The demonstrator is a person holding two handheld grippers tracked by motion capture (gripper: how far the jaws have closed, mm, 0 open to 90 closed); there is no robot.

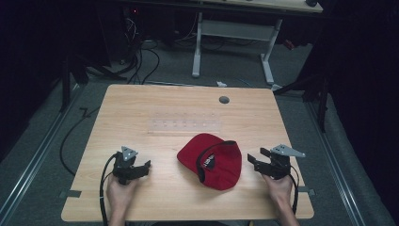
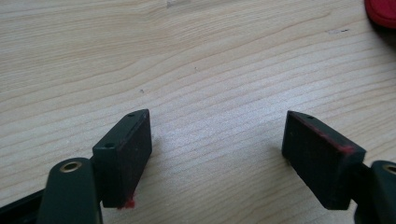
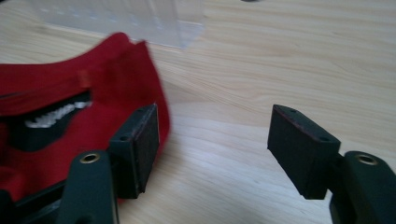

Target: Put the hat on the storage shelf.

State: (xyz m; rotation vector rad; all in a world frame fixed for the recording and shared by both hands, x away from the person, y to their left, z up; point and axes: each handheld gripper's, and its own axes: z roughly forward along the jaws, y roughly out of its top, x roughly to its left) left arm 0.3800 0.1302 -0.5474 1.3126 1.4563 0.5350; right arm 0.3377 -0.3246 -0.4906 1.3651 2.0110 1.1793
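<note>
A pale wooden counter (image 1: pixel 141 108) stands on a grey floor in a dark room, with cables trailing at the far left and a white-legged desk (image 1: pixel 235 33) beyond. A clear plastic tray (image 1: pixel 184 125) lies flat across the counter's middle, and a grey grommet (image 1: pixel 224 100) sits near the far edge.

The red cap (image 1: pixel 211 160) lies upside down near the front, between the two hands, its dark inner band and a white label showing.

The right gripper (image 1: pixel 259 159) hovers just beside the cap's right edge, jaws spread and empty; in the right gripper view one jaw stands against the red fabric. The left gripper (image 1: pixel 141 168) rests well apart to the left, jaws spread over bare wood.

To take the cap well, the right jaws should probably straddle the rim and close on a single layer of cloth.
</note>
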